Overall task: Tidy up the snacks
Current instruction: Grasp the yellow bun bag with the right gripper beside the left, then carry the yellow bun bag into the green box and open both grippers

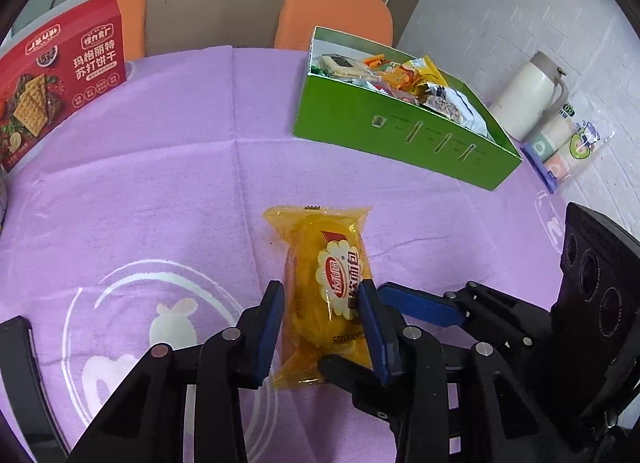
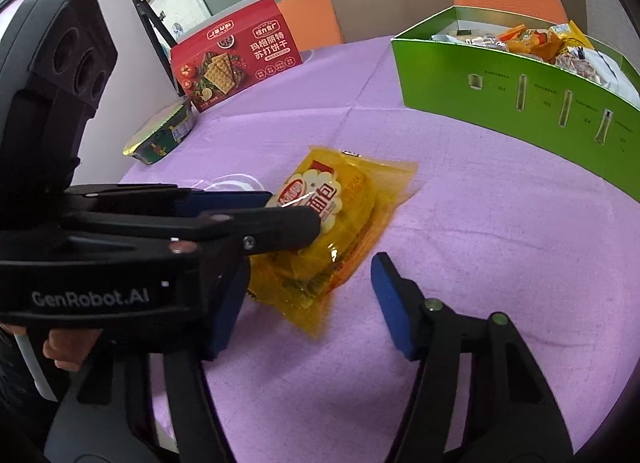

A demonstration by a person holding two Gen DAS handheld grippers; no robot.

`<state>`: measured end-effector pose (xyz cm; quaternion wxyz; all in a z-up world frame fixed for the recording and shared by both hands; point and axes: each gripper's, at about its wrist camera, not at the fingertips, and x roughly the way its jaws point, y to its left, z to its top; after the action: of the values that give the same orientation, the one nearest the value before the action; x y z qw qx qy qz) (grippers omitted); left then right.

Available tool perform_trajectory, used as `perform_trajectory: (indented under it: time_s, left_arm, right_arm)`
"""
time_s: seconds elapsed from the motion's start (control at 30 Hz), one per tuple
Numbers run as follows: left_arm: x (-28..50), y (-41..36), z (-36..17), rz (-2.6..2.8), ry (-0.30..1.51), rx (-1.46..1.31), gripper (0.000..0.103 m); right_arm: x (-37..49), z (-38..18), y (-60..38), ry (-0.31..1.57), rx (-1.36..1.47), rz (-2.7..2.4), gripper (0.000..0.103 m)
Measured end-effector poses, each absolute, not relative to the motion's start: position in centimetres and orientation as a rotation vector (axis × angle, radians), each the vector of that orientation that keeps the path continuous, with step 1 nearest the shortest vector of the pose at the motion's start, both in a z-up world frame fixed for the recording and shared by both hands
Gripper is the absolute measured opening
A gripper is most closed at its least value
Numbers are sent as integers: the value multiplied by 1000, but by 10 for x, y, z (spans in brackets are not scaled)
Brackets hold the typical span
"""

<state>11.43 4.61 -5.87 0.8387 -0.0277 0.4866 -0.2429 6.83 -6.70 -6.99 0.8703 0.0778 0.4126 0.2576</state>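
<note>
Left gripper [image 1: 320, 327] astride yellow bread packet [image 1: 324, 283]

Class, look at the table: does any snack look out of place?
Yes. One yellow bread packet lies alone on the purple cloth, between the left gripper fingers, while other snacks are piled in the green box.

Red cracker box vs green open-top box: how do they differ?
The red cracker box is closed and stands tilted at the far left of the purple tablecloth; the green open-top cardboard box sits flat at the far right, its top open. The red one shows crackers and white lettering; the green one bears only small bottle drawings. Snack packets fill the green box; the red box's contents are hidden. Both are printed cardboard.
</note>
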Motion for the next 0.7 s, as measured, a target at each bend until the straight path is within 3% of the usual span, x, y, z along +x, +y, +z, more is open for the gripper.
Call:
perform_trajectory:
  time_s: [0.03, 0.17, 0.7]
  left_arm:
    - [112, 45, -58, -519, 1023, -59, 32]
    - [102, 37, -53, -517, 994, -16, 30]
    - [113, -27, 27, -600, 793, 10, 29]
  right_arm:
    - [68, -71, -67, 865, 178, 561, 49]
    - [63, -70, -69, 858, 197, 564, 40]
    - [67, 2, -135, 642, 220, 456, 37]
